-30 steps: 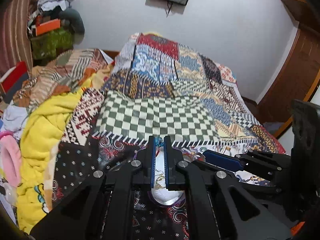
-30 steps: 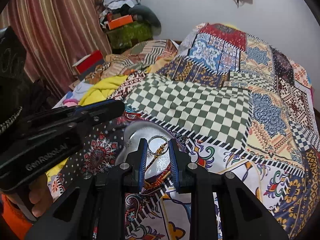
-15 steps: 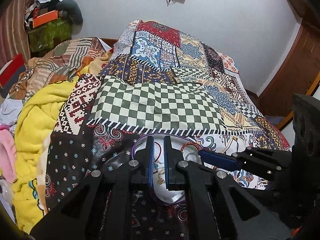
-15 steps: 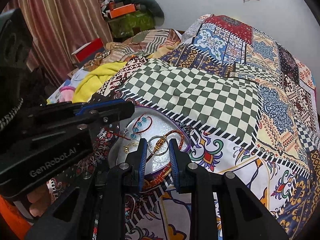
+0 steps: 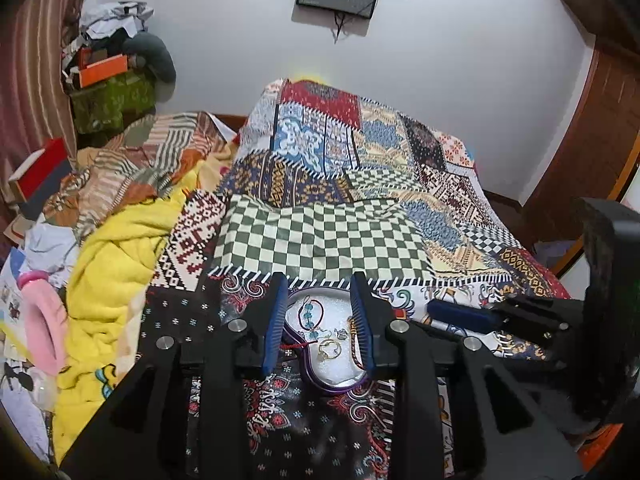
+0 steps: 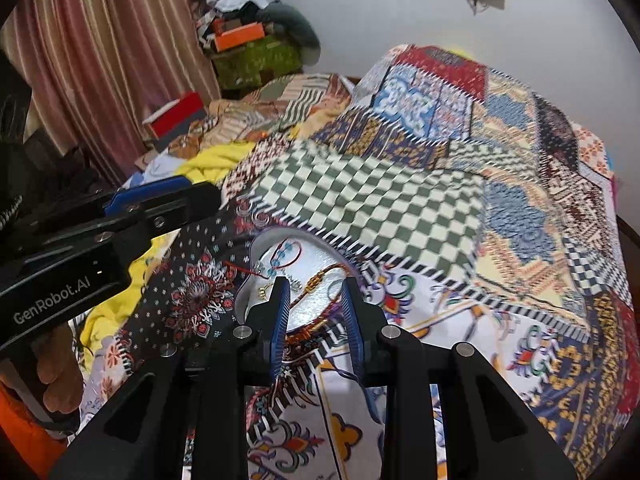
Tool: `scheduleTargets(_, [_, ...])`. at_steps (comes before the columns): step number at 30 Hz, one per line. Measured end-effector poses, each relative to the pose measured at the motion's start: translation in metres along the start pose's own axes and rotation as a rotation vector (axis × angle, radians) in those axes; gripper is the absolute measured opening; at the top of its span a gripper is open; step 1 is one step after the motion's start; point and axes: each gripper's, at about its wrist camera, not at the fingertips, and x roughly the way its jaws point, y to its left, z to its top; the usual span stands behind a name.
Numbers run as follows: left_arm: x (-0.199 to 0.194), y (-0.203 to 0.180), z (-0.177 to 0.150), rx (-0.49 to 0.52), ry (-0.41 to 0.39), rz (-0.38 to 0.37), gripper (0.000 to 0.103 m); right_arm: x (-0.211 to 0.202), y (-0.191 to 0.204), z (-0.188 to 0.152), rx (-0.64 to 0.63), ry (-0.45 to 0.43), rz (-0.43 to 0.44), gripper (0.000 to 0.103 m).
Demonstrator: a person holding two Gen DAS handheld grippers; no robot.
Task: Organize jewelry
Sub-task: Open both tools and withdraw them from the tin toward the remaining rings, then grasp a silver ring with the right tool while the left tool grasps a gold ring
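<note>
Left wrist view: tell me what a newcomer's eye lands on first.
The silver heart-shaped tray of jewelry, lying on the patchwork bedspread straight ahead between the open jaws of the left gripper. On it, a red cord bracelet with blue beads and a small gold ring catch the light. To the left, a bright yellow blanket is heaped.

Silver heart-shaped tray (image 5: pixel 338 378) with a purple rim lies flat on the patterned bedspread, just below its green-checked patch. Inside: a red cord bracelet with turquoise beads (image 5: pixel 309 316) looped at the far end, its red cord trailing over the left rim; a gold ring (image 5: pixel 329 347) near the middle; small silver pieces (image 5: pixel 340 334), too small to identify, just beside it. A red-and-gold thread bracelet (image 6: pixel 316 282) stretches across the right half, one end hanging over the near rim.
</note>
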Motion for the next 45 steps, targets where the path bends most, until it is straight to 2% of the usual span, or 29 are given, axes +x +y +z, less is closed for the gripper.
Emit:
scheduleTargets(10, [-0.032, -0.028, -0.006, 0.054, -0.023, 0.018, 0.037, -0.065, -0.018, -0.009, 0.051, -0.115, -0.072, 0.031])
scheduleTargets(15, [-0.037, -0.046, -0.018, 0.088, -0.006, 0.010, 0.046, -0.089, -0.032, -0.021, 0.069, -0.151, -0.117, 0.038])
scheduleTargets(22, [-0.017, -0.073, -0.040, 0.135, 0.077, -0.014, 0.047, -0.105, -0.057, -0.042, 0.113, -0.154, -0.164, 0.039])
scheduleTargets(28, [0.013, -0.100, -0.065, 0.183, 0.170, -0.050, 0.047, -0.101, -0.086, -0.065, 0.167, -0.105, -0.210, 0.039])
scheduleTargets(32, [0.035, -0.116, -0.081, 0.194, 0.251, -0.110, 0.047, -0.096, -0.101, -0.082, 0.193, -0.063, -0.226, 0.039])
scheduleTargets(37, [0.057, -0.143, -0.097, 0.237, 0.312, -0.160, 0.046, -0.095, -0.114, -0.098, 0.225, -0.031, -0.228, 0.039])
scheduleTargets(42, [0.078, -0.163, -0.107, 0.266, 0.359, -0.192, 0.030, -0.094, -0.119, -0.106, 0.236, -0.017, -0.220, 0.039])
scheduleTargets(45, [0.089, -0.169, -0.114, 0.281, 0.376, -0.182, 0.021, -0.093, -0.120, -0.108, 0.238, -0.011, -0.214, 0.039])
